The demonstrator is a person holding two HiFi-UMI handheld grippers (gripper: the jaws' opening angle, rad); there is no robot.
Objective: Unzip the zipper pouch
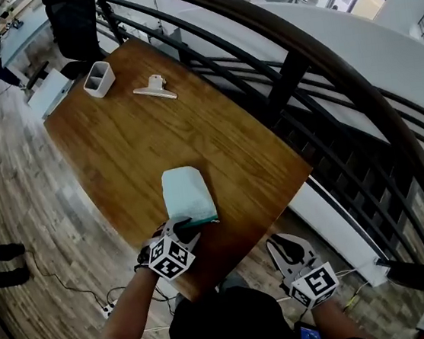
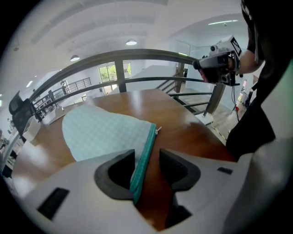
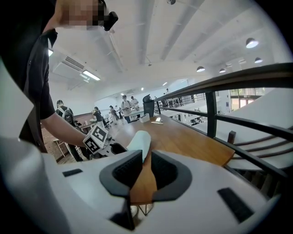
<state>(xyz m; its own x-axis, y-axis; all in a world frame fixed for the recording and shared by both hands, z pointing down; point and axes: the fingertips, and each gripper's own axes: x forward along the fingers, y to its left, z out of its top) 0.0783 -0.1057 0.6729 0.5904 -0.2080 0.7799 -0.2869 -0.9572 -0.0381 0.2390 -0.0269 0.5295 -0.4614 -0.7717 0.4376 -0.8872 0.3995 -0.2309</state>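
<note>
Left gripper (image 2: 147, 167), jaws wide apart, straddles the teal zipper (image 2: 146, 146) of the mint zipper pouch (image 1: 187, 193), which lies at the wooden table's (image 1: 131, 136) 6 o'clock edge. Best to clamp that end firmly first. The right gripper (image 3: 145, 171), narrow and empty, could then take the zipper pull (image 2: 158, 130) at the pouch's 3 o'clock corner.

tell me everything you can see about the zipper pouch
The zipper pouch is a flat, soft, pale mint fabric bag with a faint check pattern. A teal zipper band runs along the edge nearest the person and looks closed, with its small metal pull at the end away from the left gripper. The pouch lies flat near the front edge of the wooden table. The gripper's jaws stand apart around the zipper's near end.
</note>
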